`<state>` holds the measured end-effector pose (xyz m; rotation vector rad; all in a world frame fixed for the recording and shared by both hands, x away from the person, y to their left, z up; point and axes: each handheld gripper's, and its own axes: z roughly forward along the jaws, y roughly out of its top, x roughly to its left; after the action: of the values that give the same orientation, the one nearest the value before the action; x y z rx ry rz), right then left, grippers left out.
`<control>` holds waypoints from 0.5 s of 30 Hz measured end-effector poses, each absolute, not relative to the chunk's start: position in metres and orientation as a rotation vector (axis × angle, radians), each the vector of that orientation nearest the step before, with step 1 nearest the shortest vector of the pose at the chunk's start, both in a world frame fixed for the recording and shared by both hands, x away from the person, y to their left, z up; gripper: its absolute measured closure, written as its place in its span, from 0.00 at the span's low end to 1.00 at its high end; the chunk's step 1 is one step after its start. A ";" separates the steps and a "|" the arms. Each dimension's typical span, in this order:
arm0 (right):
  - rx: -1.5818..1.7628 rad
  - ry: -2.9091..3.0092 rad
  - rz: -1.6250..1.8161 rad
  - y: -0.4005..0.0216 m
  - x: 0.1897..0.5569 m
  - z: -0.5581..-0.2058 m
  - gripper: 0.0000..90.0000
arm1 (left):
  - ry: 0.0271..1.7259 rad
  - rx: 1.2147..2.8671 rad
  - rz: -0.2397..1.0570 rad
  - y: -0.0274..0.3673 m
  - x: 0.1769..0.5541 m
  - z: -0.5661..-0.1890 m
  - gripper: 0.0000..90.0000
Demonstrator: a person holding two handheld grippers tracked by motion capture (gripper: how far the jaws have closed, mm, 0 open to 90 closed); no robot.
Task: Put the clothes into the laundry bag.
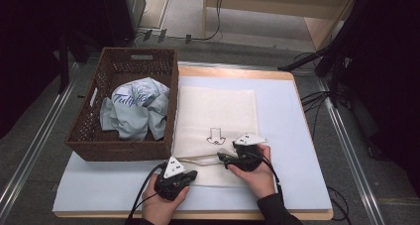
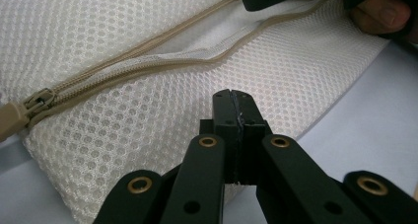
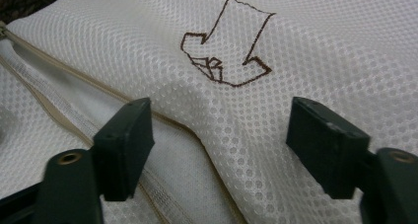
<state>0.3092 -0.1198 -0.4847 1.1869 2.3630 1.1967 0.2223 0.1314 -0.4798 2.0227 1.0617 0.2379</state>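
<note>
High view: a white mesh bag (image 1: 216,121) lies flat on a pale mat (image 1: 297,136), just right of a wicker basket (image 1: 99,150) that holds a crumpled light-blue shirt (image 1: 133,108). A person's two hands work at the bag's near edge, where its beige zip (image 2: 148,61) is partly undone and gapes.

The left gripper (image 1: 190,175), at the bag's near-left corner, has its jaws pressed fully together; the left gripper view puts their tips over the mesh just below the zip, and whether they pinch any fabric cannot be told. The slider (image 2: 37,103) sits at the end of the zip, left of those tips in that view.

The right gripper (image 1: 221,158) rests farther along the same edge, jaws spread wide and holding nothing, straddling a raised fold of mesh below a brown arrow drawing (image 3: 226,44).

Judged from this, the step in hand is opening the bag's mouth, probably to load the shirt. The next move seems to call for the right jaws to close on the upper lip of the zip and lift it, while the left gripper keeps the lower layer down.
</note>
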 end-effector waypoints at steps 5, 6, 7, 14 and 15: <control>1.165 2.322 1.031 -0.112 0.303 -0.484 0.27 | 1.062 2.024 0.240 0.131 0.222 -0.480 1.00; 1.182 2.319 1.032 -0.111 0.303 -0.484 0.28 | 1.062 2.024 0.240 0.131 0.222 -0.480 1.00; 1.192 2.317 1.027 -0.111 0.303 -0.484 0.29 | 1.062 2.024 0.241 0.131 0.222 -0.480 1.00; 1.132 2.341 1.055 -0.114 0.294 -0.480 0.86 | 1.063 2.024 0.240 0.131 0.222 -0.480 1.00; 1.139 2.339 1.051 -0.114 0.293 -0.480 0.91 | 1.063 2.024 0.239 0.131 0.222 -0.480 1.00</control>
<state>0.2934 -0.1143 -0.4797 1.1393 2.3390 1.0507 0.2222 0.1313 -0.4797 2.0240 1.0629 0.2395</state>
